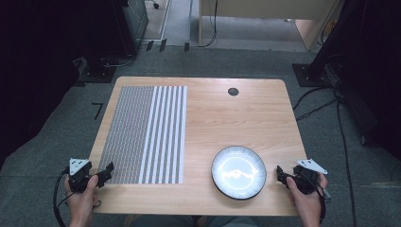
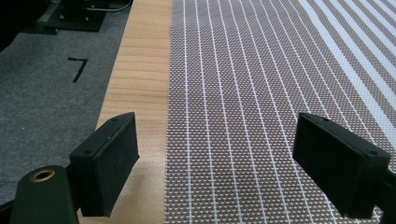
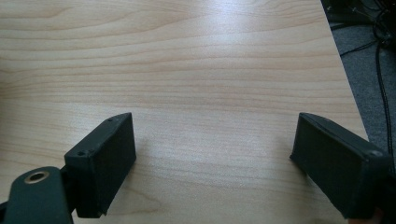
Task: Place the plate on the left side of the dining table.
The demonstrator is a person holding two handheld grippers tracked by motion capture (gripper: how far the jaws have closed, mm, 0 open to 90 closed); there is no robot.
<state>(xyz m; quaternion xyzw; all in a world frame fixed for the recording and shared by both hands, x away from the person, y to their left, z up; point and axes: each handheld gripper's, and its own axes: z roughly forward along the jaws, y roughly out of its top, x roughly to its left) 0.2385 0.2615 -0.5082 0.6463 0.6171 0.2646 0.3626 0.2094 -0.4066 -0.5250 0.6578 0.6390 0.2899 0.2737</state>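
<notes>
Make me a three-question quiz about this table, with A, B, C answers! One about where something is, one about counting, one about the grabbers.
1. Where does the plate sit on the table?
A. near the front edge, right of the mat
B. on the mat
C. at the far left corner

2. How many plates are there?
A. three
B. one
C. two

3. How is the left gripper?
A. shut on the plate
B. shut on a spoon
C. open, nothing held

Answers: 1 A, it lies on bare wood beside the striped mat. 2 B, a single plate shows. 3 C, its jaws stand wide apart over the mat's edge.
</notes>
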